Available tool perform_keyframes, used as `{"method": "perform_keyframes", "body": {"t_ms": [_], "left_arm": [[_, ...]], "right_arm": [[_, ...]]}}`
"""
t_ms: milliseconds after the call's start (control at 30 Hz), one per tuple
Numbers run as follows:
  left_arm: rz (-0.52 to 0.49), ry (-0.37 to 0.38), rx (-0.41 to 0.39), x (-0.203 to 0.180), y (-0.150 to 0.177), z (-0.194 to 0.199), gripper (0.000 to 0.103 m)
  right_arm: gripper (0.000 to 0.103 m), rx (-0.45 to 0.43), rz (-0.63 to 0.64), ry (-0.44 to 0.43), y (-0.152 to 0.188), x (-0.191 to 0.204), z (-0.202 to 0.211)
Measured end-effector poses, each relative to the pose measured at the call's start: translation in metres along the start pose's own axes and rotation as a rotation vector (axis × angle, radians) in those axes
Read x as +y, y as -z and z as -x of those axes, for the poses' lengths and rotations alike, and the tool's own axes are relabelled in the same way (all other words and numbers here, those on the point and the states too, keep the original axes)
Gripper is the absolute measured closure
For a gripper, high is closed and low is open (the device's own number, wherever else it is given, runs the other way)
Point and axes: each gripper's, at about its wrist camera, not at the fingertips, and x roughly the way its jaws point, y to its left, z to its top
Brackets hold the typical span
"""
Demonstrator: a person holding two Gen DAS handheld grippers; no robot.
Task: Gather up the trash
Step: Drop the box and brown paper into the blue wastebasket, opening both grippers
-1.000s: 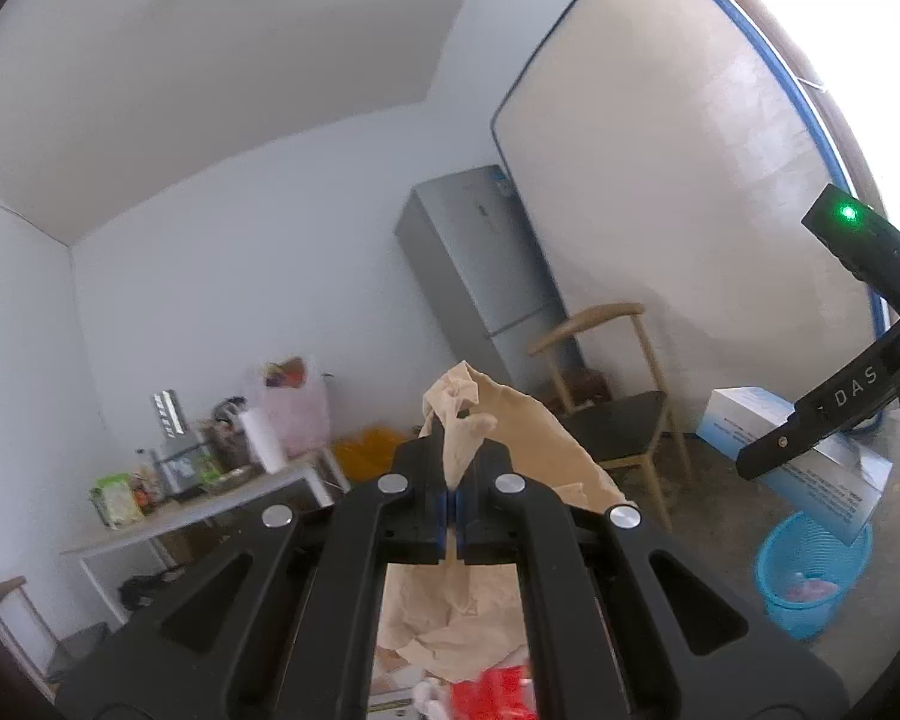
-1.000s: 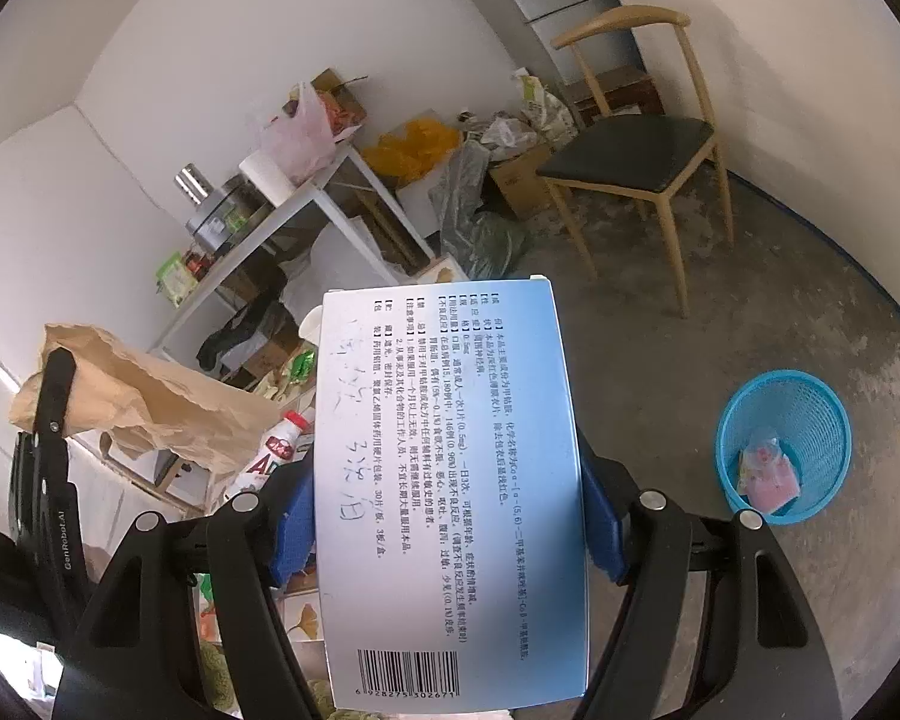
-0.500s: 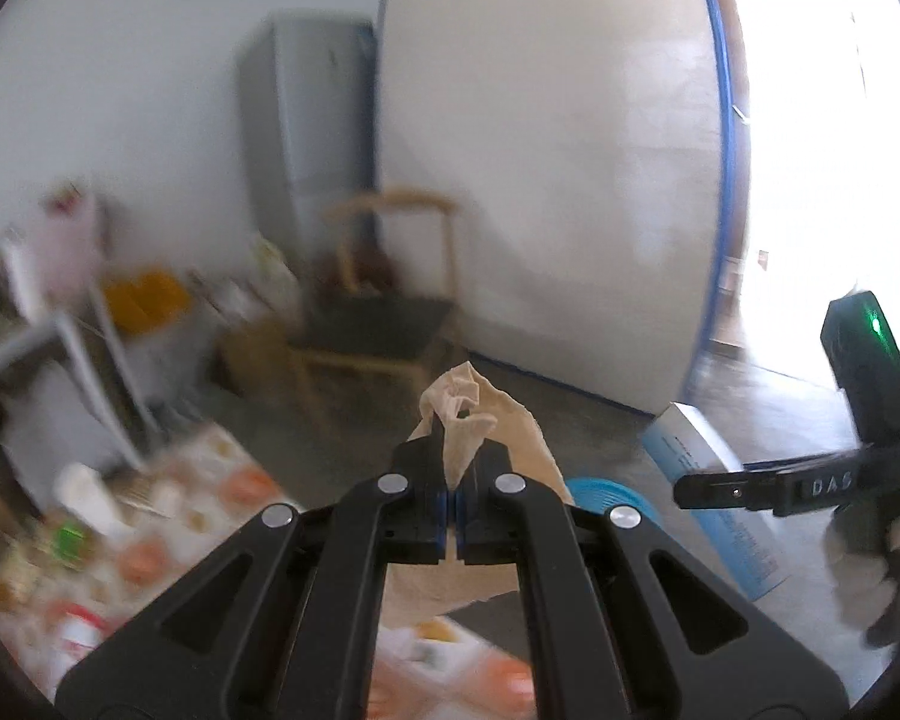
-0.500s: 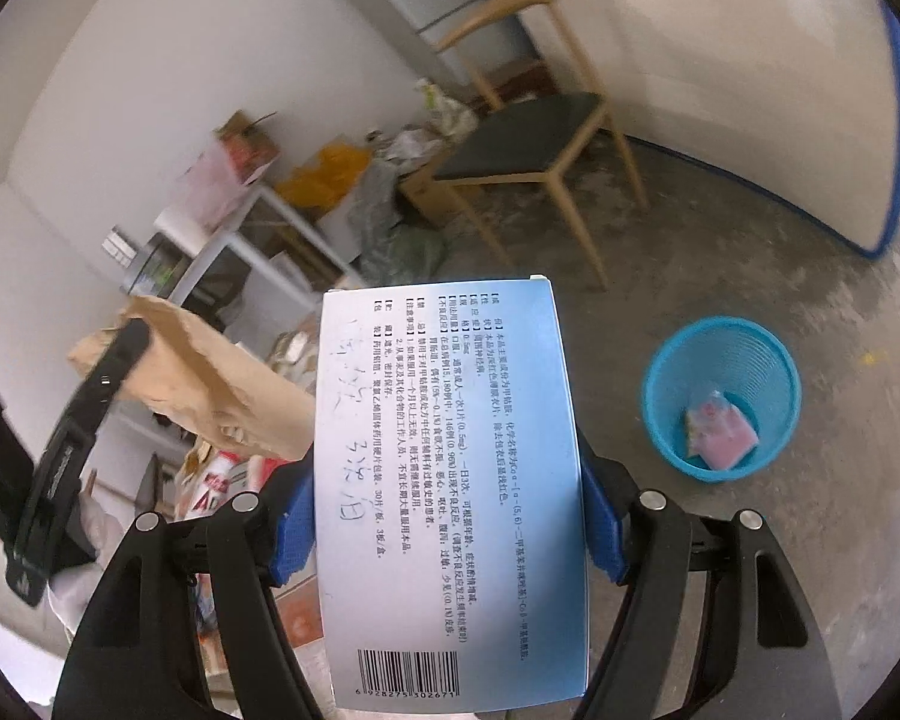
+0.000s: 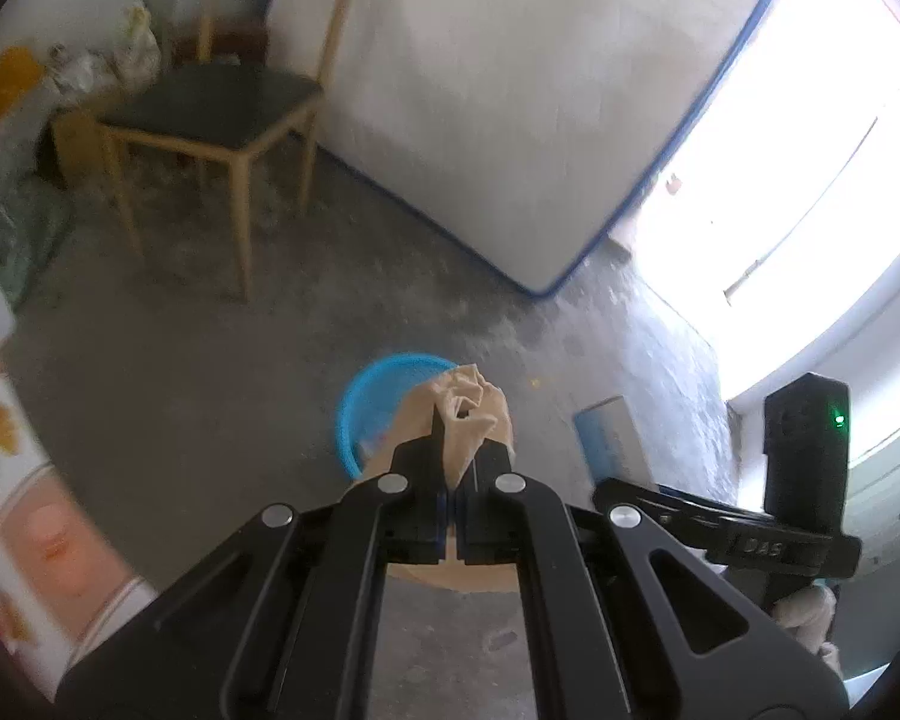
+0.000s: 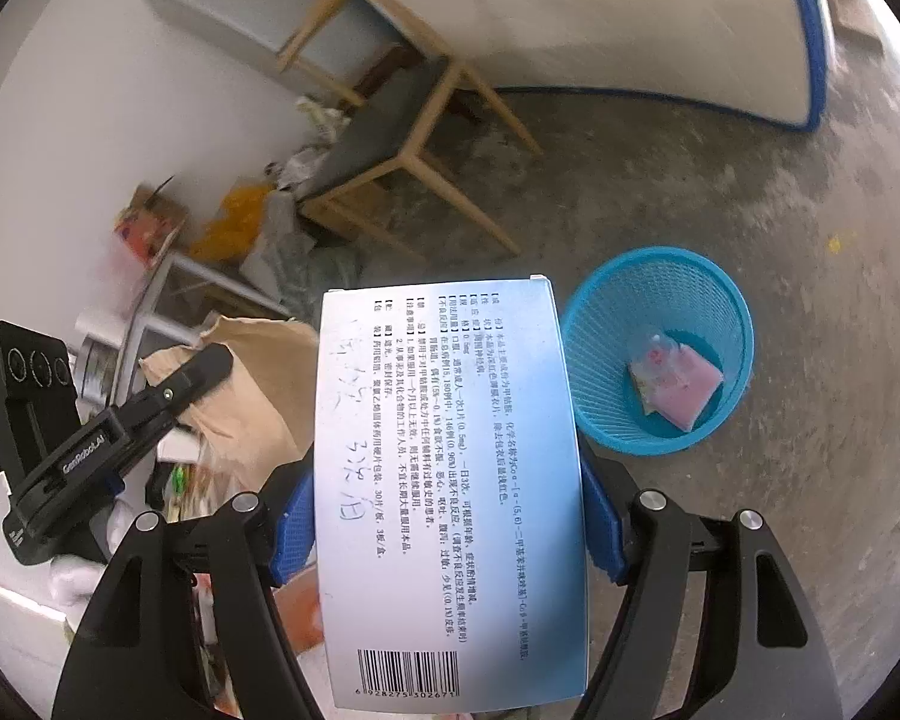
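A grey concrete floor (image 6: 660,168) lies below, with a wooden chair (image 5: 210,102) by the wall and a blue basket (image 6: 660,354) that holds one pink packet (image 6: 678,384). The left gripper (image 5: 453,480) has its fingers closed tight on a crumpled paper bag (image 5: 468,414), just beyond which the basket shows. The right gripper (image 6: 447,516) holds a box (image 6: 450,480) by its two long edges, fingers wide. The box's long axis runs forward along the fingers, its far end pointing beside the basket. If released from here, the box may fall outside the rim, and the light bag may drift.
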Motion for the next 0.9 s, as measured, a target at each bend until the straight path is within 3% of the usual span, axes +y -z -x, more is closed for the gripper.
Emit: {"method": "perform_keyframes", "body": {"t_ms": [233, 267, 300, 333, 433, 567, 667, 900], "left_arm": [[0.015, 0.07, 0.082, -0.001, -0.029, -0.078, 0.1], [0.012, 0.077, 0.096, -0.003, -0.032, -0.089, 0.088], [0.017, 0.062, 0.112, -0.002, -0.035, -0.105, 0.068], [0.025, 0.041, 0.113, -0.001, -0.036, -0.114, 0.061], [0.044, 0.004, 0.112, 0.007, -0.036, -0.124, 0.058], [0.051, 0.037, 0.079, 0.018, -0.031, -0.099, 0.057], [0.027, 0.034, 0.014, 0.02, -0.031, -0.064, 0.056], [0.005, -0.012, -0.127, 0.018, -0.024, 0.014, 0.048]], "right_arm": [[0.033, 0.01, -0.142, 0.021, -0.032, -0.049, -0.053], [0.033, 0.009, -0.155, 0.037, -0.04, -0.056, -0.064], [0.033, -0.001, -0.173, 0.042, -0.045, -0.065, -0.071], [0.032, -0.011, -0.192, 0.042, -0.052, -0.073, -0.081], [0.029, -0.006, -0.248, 0.091, -0.063, -0.1, -0.113], [0.029, 0.008, -0.294, 0.17, -0.057, -0.121, -0.134], [0.029, 0.004, -0.249, 0.224, -0.053, -0.123, -0.137], [0.029, -0.002, -0.196, 0.247, -0.056, -0.117, -0.133]]}}
